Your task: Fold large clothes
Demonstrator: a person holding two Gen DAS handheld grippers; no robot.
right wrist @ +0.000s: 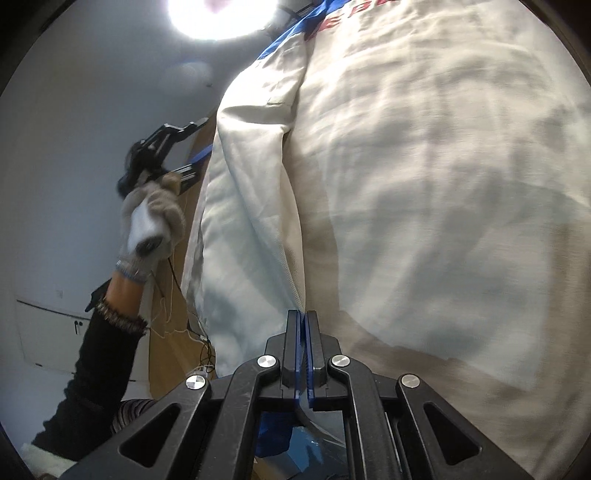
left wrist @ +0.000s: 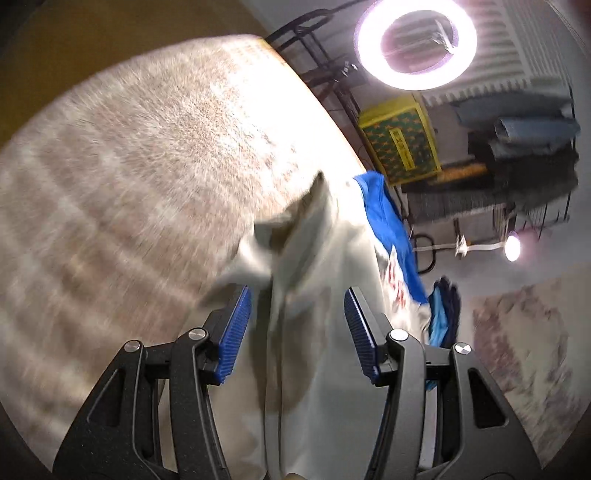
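Left wrist view: the left claw (left wrist: 297,314) stands half open, its blue pads (left wrist: 236,325) apart with nothing pinched, poised over a cream garment (left wrist: 325,369). The garment lies crumpled on the counter (left wrist: 129,184), which is covered by a mottled beige cloth, and hangs over the counter's edge. Its blue part (left wrist: 388,225) and some red lettering (left wrist: 397,280) show toward the right. Beyond the counter, a ring lamp (left wrist: 415,44) glows, and a yellow box (left wrist: 400,144) sits on a dark rack — what is inside it cannot be told.

Right wrist view: the right claw (right wrist: 304,332) is closed tight on a fold of the cream garment (right wrist: 424,184), which fills most of the frame, draped in soft creases with a blue band (right wrist: 291,29) near the top. At left, a gloved hand (right wrist: 153,218) holds the other claw (right wrist: 192,144) — its fingers apart — beside the garment's edge. A dark sleeve (right wrist: 96,362) runs below it.
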